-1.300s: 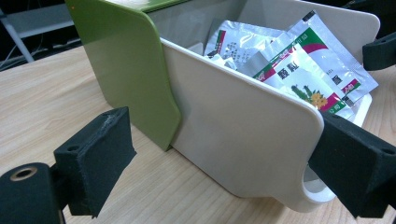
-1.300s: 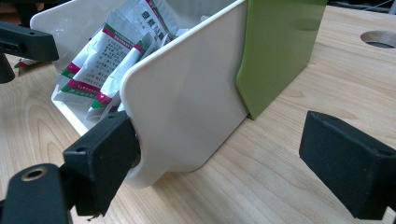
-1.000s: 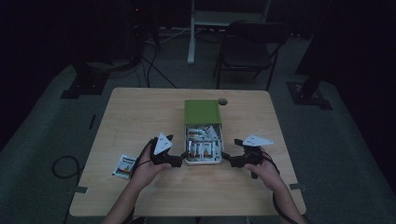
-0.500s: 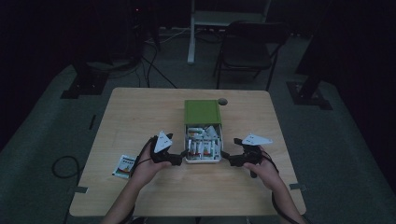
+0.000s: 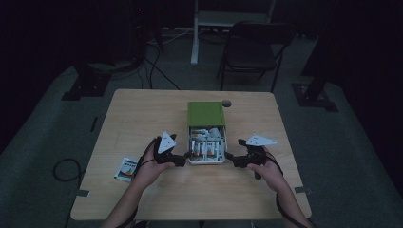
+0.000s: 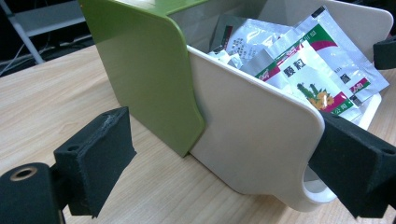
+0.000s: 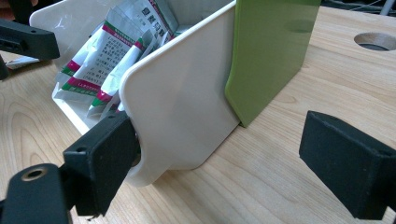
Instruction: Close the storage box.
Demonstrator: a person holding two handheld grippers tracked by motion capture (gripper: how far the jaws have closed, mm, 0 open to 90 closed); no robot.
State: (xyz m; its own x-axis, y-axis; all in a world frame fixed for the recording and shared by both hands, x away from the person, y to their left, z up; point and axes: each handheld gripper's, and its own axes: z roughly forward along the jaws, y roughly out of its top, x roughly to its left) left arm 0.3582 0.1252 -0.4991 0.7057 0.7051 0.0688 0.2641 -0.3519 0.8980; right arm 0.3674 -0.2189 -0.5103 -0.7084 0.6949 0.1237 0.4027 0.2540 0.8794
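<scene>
The wooden table (image 5: 142,123) carries a box near its middle, closer to the near edge than the far one. The box is a green sleeve (image 5: 206,114) with a white drawer (image 5: 207,159) pulled out of it toward the person, so its long axis runs from far edge to near edge, open end facing the near edge. Inside the drawer lie white sachets (image 5: 206,147) with green and red print. A single sachet (image 5: 127,169) lies flat near the table's left edge, by the left forearm.

The left gripper (image 5: 186,158) sits just beside the drawer's left front corner, and the right gripper (image 5: 230,157) just beside the right front corner, so the drawer lies between them. Both stand wide apart: in each gripper view one pad is at the drawer's rounded front corner, the other out over bare wood.
</scene>
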